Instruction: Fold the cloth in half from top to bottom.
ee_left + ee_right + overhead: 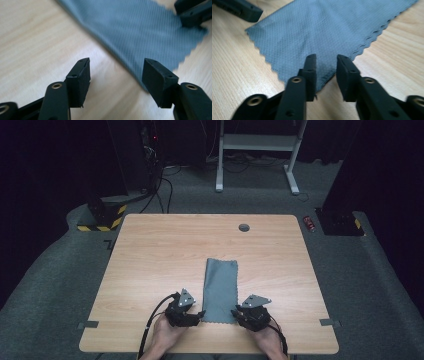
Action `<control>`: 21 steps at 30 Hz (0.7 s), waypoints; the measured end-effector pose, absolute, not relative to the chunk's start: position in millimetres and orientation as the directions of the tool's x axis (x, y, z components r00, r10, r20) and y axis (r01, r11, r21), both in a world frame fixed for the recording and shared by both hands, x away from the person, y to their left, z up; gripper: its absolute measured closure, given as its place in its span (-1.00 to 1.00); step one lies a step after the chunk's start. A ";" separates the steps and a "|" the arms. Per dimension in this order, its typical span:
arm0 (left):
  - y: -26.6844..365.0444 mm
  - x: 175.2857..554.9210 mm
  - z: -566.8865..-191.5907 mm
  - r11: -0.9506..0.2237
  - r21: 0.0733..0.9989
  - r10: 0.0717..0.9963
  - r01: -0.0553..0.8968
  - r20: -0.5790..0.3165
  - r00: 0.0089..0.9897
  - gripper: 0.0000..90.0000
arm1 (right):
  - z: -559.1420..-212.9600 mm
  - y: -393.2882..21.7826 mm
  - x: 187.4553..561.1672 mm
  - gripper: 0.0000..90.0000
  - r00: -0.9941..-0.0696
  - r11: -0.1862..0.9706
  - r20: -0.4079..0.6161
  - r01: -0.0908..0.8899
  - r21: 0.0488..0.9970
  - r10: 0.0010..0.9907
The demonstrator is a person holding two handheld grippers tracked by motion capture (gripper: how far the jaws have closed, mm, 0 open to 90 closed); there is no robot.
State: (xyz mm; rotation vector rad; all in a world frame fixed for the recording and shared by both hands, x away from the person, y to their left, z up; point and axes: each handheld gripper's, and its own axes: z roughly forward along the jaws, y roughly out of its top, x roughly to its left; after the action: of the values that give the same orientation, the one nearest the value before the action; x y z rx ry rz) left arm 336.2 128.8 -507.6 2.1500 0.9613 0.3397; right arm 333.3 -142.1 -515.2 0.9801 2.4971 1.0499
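A grey-blue cloth [220,290], folded into a long strip with zigzag edges, lies on the wooden table [160,250] near its front edge. My left gripper [201,314] sits at the cloth's near left corner, and my right gripper [234,312] sits at its near right corner. In the left gripper view the left gripper [116,72] stands wide open, with the cloth [140,30] edge just inside its right jaw. In the right gripper view the right gripper [326,72] has a narrow gap, and the corner of the cloth [322,30] lies in that gap without being pinched.
A round cable hole [244,227] sits near the table's far edge. Grey tape tabs [88,324] mark the front corners. On the carpet beyond stand a white desk frame [257,150], a red can [309,223] and black stands with yellow-black striped bases.
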 end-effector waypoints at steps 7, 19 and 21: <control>121.1 374.5 -496.0 -0.414 0.739 0.748 0.531 -0.056 0.661 -0.05 | -504.9 -140.4 358.5 0.92 -0.723 0.494 0.024 0.496 0.714 0.690; 87.4 442.4 -488.3 -0.410 0.765 0.735 0.497 -0.045 0.676 0.13 | -506.2 -113.4 400.4 0.92 -0.690 0.476 0.014 0.514 0.713 0.723; 79.4 451.1 -490.4 -0.419 0.759 0.735 0.498 -0.038 0.676 0.14 | -507.1 -112.1 407.2 0.91 -0.679 0.469 0.014 0.522 0.712 0.734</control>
State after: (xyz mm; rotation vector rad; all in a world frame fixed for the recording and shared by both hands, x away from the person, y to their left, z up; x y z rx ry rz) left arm 451.1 79.4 -490.4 2.1065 0.9465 0.3869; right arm 407.2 -112.1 -507.1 1.0694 2.4271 1.0247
